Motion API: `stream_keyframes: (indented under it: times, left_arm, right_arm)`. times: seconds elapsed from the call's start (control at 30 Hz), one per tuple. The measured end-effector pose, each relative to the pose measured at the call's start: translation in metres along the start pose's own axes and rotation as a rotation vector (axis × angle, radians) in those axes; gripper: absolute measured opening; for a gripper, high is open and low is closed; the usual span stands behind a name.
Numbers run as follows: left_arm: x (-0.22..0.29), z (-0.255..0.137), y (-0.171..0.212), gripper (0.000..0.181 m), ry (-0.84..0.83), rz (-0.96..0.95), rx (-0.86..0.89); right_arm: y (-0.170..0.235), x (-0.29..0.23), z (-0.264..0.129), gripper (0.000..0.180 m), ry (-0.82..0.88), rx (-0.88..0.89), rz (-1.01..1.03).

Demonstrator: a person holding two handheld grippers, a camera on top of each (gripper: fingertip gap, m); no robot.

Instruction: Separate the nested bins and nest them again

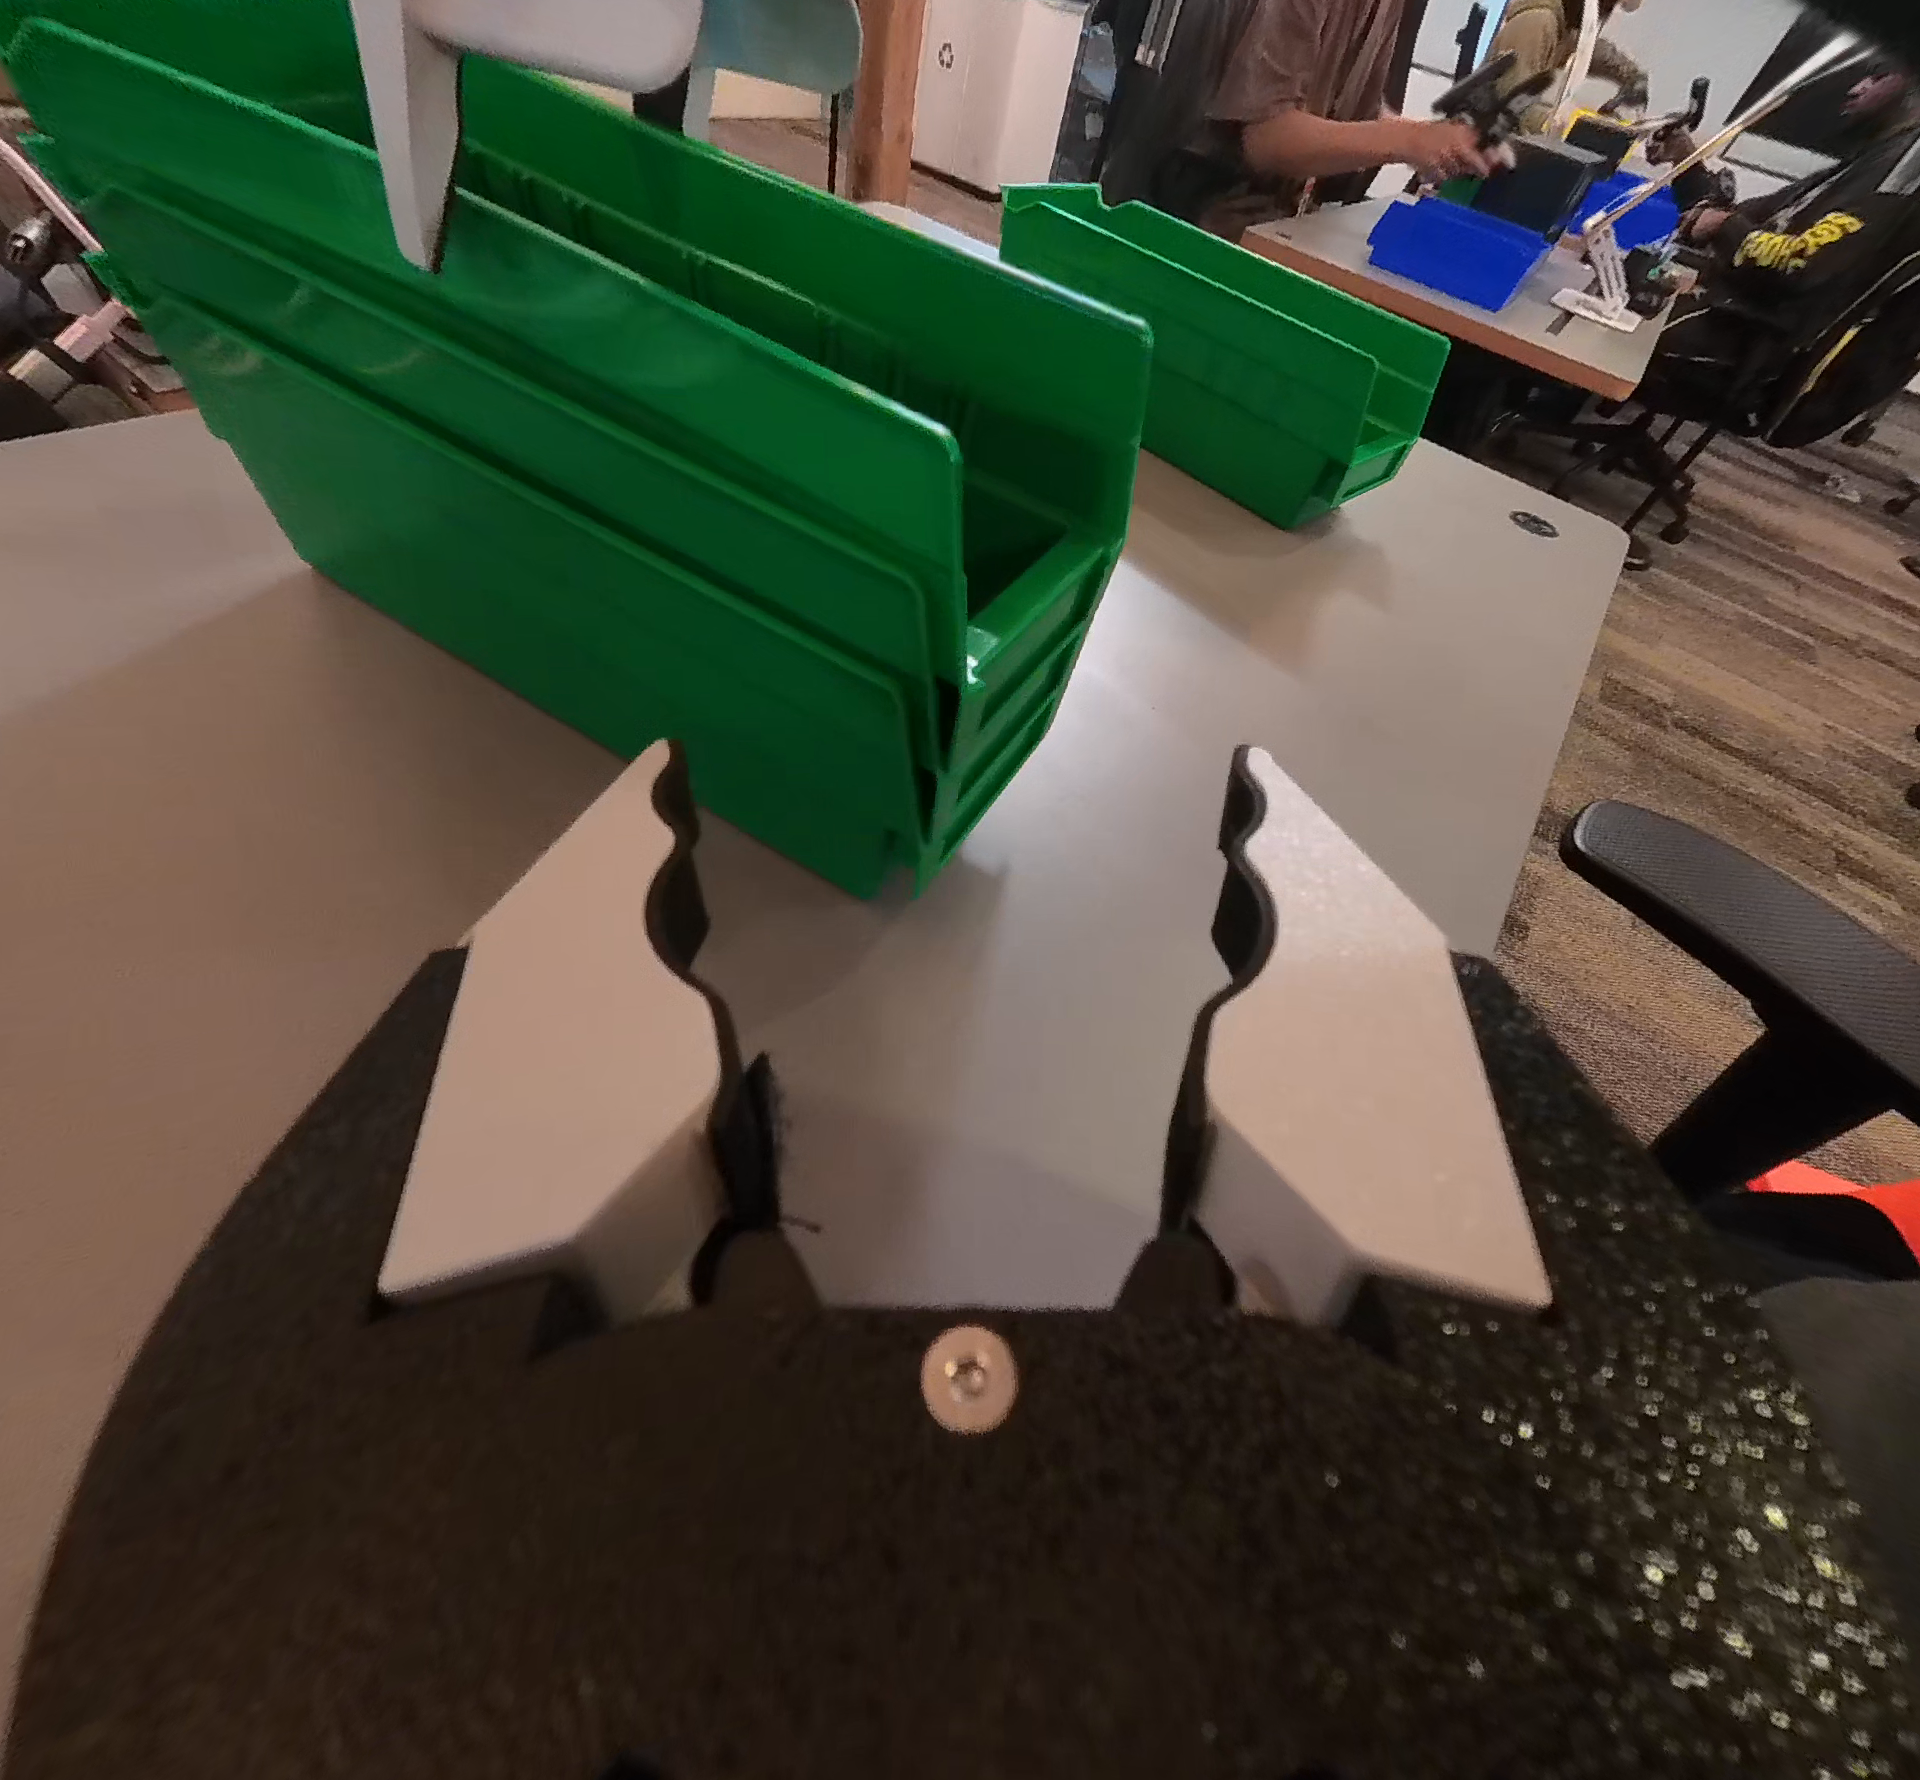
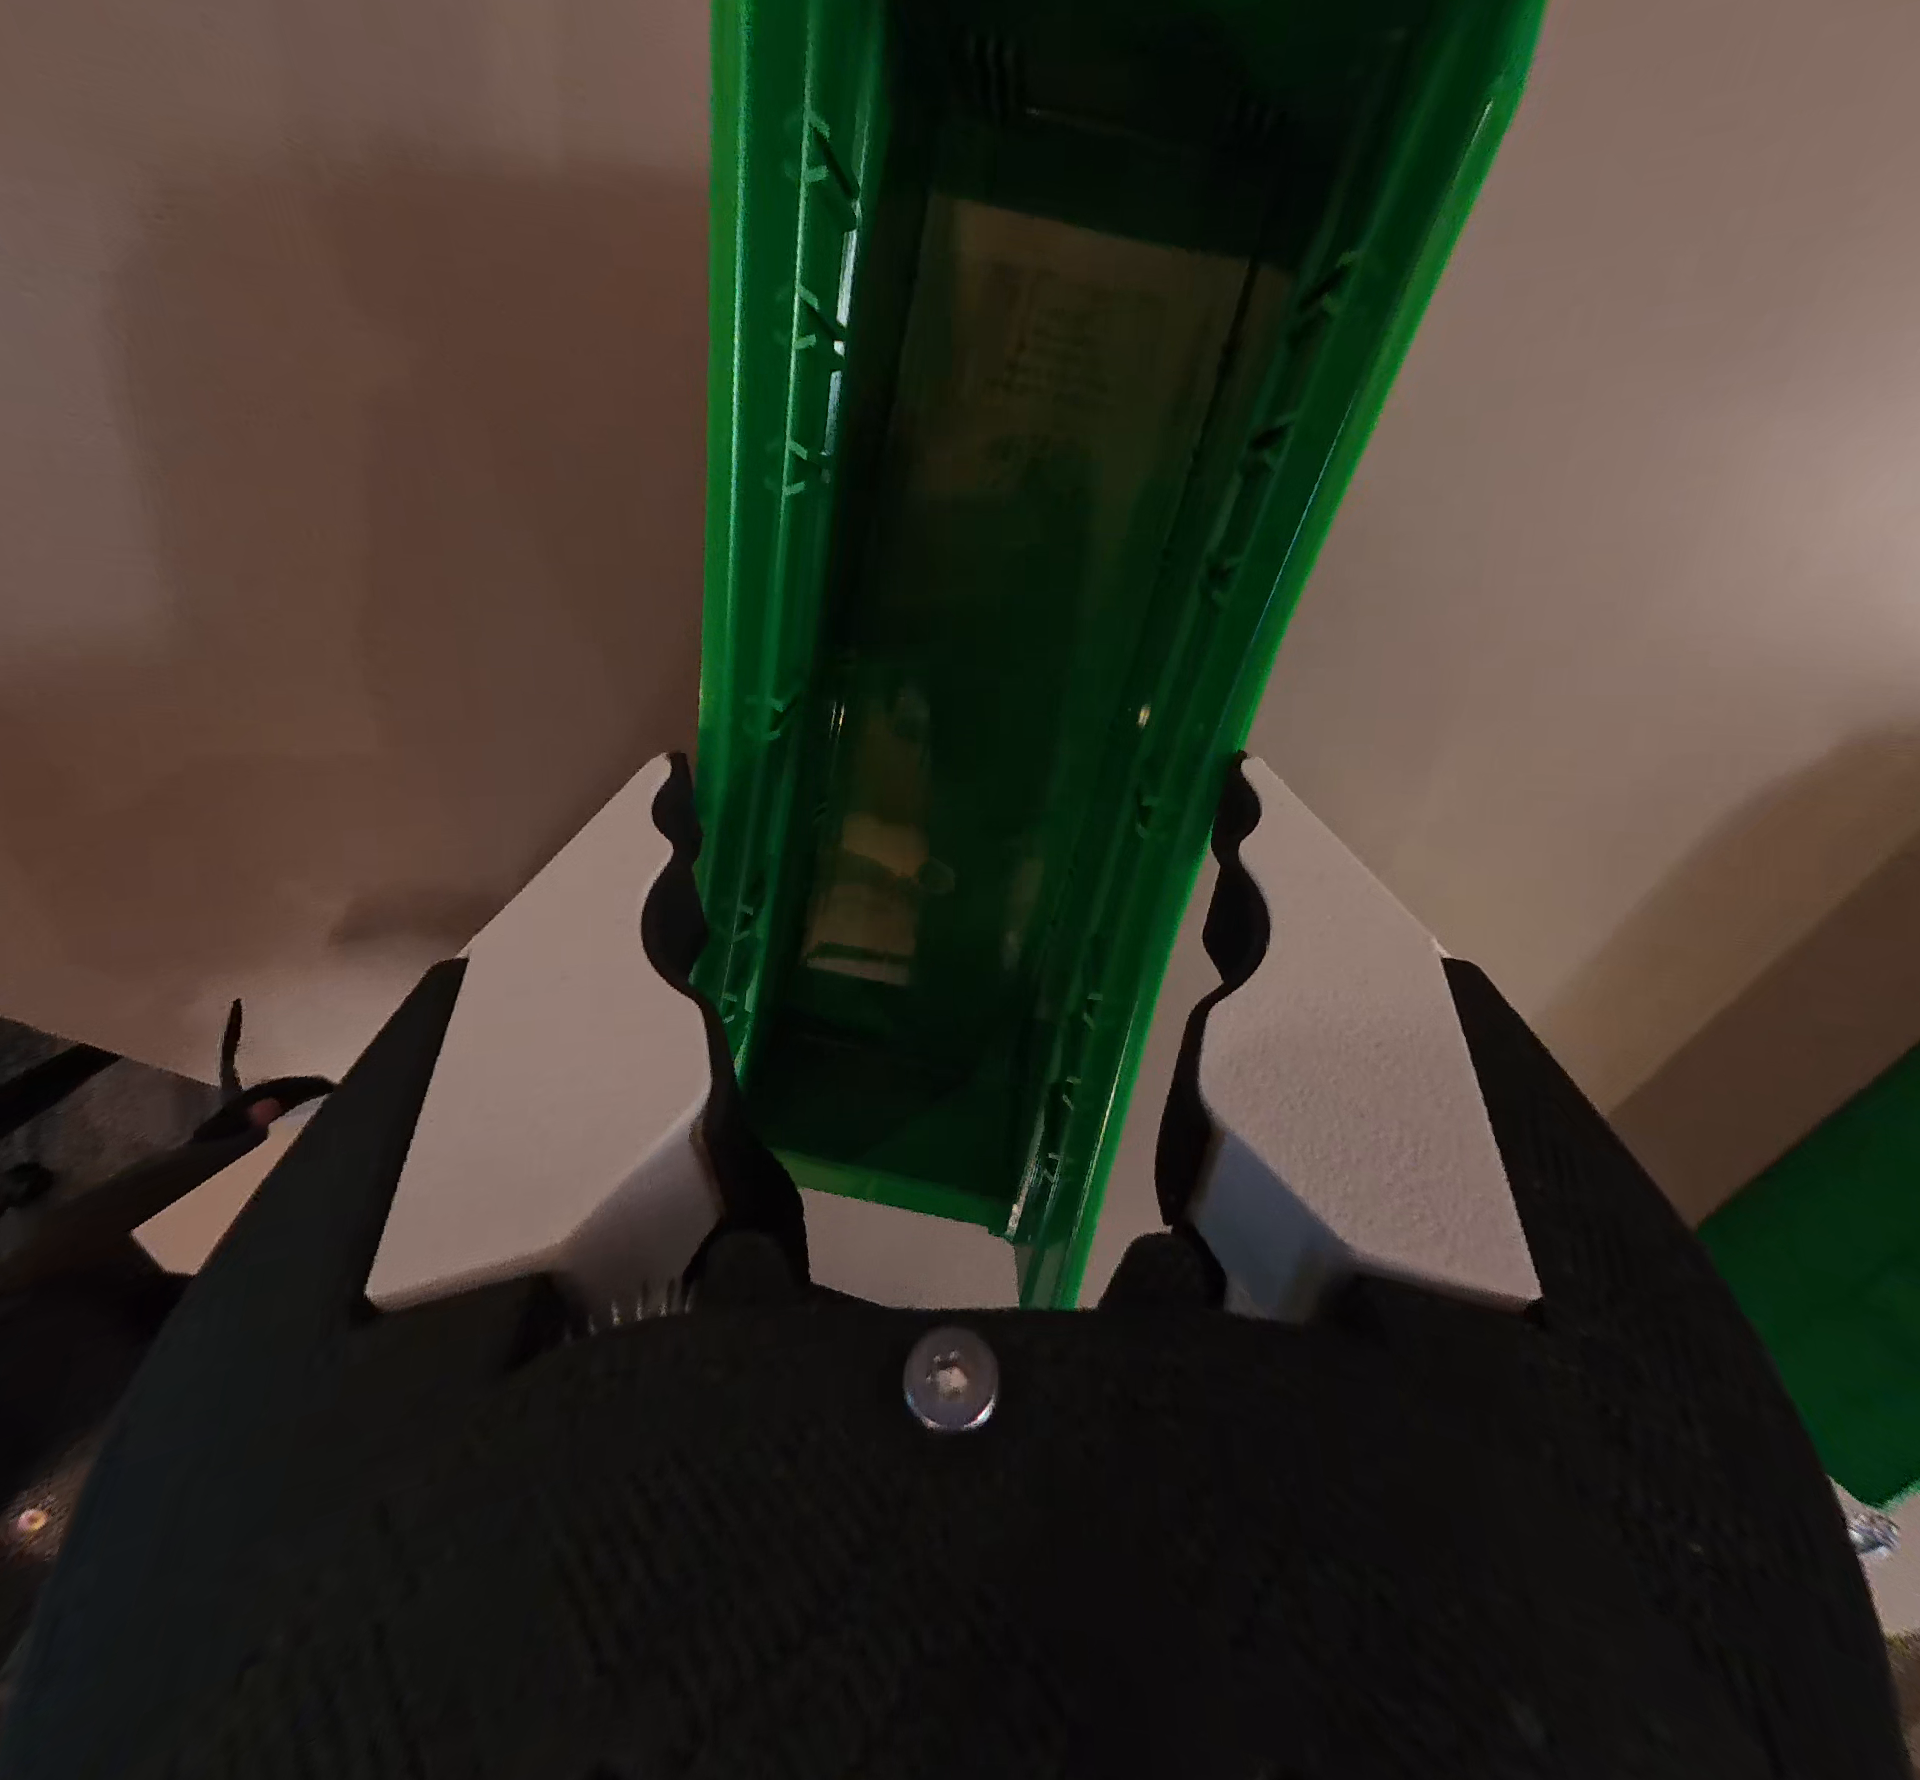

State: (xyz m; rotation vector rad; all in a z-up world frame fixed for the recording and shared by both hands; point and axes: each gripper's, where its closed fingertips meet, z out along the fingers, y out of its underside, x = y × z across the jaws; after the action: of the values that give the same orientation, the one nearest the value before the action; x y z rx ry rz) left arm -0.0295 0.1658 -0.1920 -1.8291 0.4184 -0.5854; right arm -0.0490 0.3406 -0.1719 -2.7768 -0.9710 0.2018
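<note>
Label [image 2: 1049, 442] inside green bin [image 2: 769, 380], blurred.

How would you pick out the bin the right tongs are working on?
On the grey table, find the nested stack of green bins nearest the left tongs, not the separate green bin behind. It is the topmost bin, seated highest, with the right tongs reaching down over its wall.

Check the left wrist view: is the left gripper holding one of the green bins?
No. The left gripper is open over bare table, with nothing between its fingers and short of the stack of green bins.
</note>
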Motion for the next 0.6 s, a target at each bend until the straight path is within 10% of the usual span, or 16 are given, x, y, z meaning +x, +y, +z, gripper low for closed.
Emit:
stream_keyframes:
  times: [0.6]
  left_arm:
    - [0.000,-0.001,0.001,0.099,0.001,-0.002,-0.004]
  right_arm:
    - [-0.006,0.006,-0.100,0.101,-0.068,0.106,-0.005]
